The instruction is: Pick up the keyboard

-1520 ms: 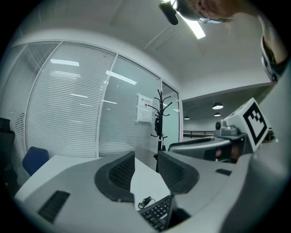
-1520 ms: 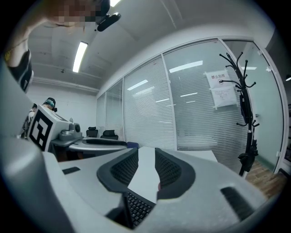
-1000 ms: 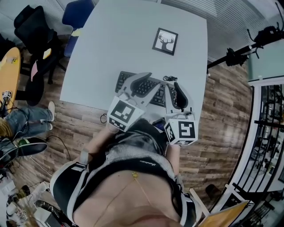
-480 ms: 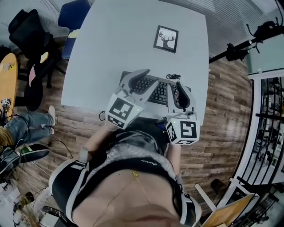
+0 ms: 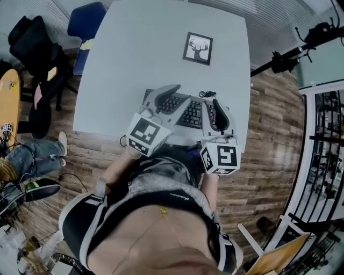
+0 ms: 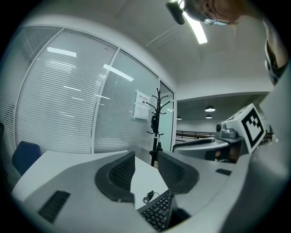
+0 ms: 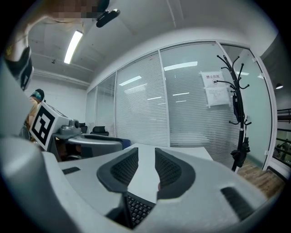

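Note:
A black keyboard (image 5: 192,113) lies flat near the front edge of the pale grey table (image 5: 134,53). My left gripper (image 5: 181,94) hovers over its left half, pointing up and to the right, jaws drawn close with nothing between the pads. Over its right end, my right gripper (image 5: 212,103) has its jaws a narrow gap apart, also empty. In the left gripper view the keys (image 6: 157,213) show low between the left gripper (image 6: 145,157) jaws. The right gripper view shows the keyboard (image 7: 136,210) below the right gripper (image 7: 146,152).
A coiled black cable (image 5: 206,94) lies just behind the keyboard. A framed deer picture (image 5: 198,48) sits farther back. A blue chair (image 5: 86,16) and a black chair (image 5: 37,37) stand at the left. A black stand (image 5: 290,56) reaches in from the right.

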`<state>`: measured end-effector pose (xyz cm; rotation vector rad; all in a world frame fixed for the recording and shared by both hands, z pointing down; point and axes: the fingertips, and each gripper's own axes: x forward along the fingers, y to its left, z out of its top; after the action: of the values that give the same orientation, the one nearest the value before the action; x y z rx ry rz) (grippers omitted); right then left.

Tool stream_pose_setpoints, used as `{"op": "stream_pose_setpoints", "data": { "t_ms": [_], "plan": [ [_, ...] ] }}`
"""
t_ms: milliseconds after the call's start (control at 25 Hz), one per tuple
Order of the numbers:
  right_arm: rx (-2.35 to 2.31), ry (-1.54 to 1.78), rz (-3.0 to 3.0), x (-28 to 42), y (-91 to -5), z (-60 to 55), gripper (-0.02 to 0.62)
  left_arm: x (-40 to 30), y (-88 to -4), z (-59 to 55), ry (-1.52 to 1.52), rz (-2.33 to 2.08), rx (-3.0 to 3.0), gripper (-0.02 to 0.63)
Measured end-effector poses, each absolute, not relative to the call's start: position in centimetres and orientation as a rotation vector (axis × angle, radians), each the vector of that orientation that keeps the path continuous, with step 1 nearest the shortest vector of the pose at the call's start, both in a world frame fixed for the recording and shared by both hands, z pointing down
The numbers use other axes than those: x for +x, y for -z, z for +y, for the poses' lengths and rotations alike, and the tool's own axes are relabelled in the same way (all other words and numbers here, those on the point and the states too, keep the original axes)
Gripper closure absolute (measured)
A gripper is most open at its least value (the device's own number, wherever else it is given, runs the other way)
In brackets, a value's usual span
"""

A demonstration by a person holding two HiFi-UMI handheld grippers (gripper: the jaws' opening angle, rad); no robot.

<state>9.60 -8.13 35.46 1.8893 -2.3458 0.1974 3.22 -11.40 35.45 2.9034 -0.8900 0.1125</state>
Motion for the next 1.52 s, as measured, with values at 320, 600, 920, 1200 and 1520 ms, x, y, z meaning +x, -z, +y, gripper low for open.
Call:
{"op": "stream_pose_setpoints", "data": {
  "t_ms": [320, 600, 920, 1200, 1520],
  "plan": [
    [1.873, -0.207, -2.338, 10.0, -36.2, -8.5, 0.479, 3.4, -36.5, -11.7, -0.127, -0.910, 2.876, 0.469],
    [1.866, -0.231, -2.324, 10.5, -37.2, -8.6, 0.479, 3.3, -37.1, -12.0, -0.142, -0.928, 2.864, 0.469],
    [1.849, -0.246, -2.314, 10.8, -37.9, -9.2, 0.479, 3.1, -37.5, -12.5, -0.161, -0.951, 2.859, 0.469],
    [1.836, -0.255, -2.303, 10.9, -38.4, -9.7, 0.479, 3.2, -38.0, -12.9, -0.176, -0.950, 2.840, 0.469],
    [1.825, -0.262, -2.246, 11.7, -39.9, -10.4, 0.479, 2.4, -39.6, -14.0, -0.231, -1.008, 2.821, 0.469]
  ]
}}
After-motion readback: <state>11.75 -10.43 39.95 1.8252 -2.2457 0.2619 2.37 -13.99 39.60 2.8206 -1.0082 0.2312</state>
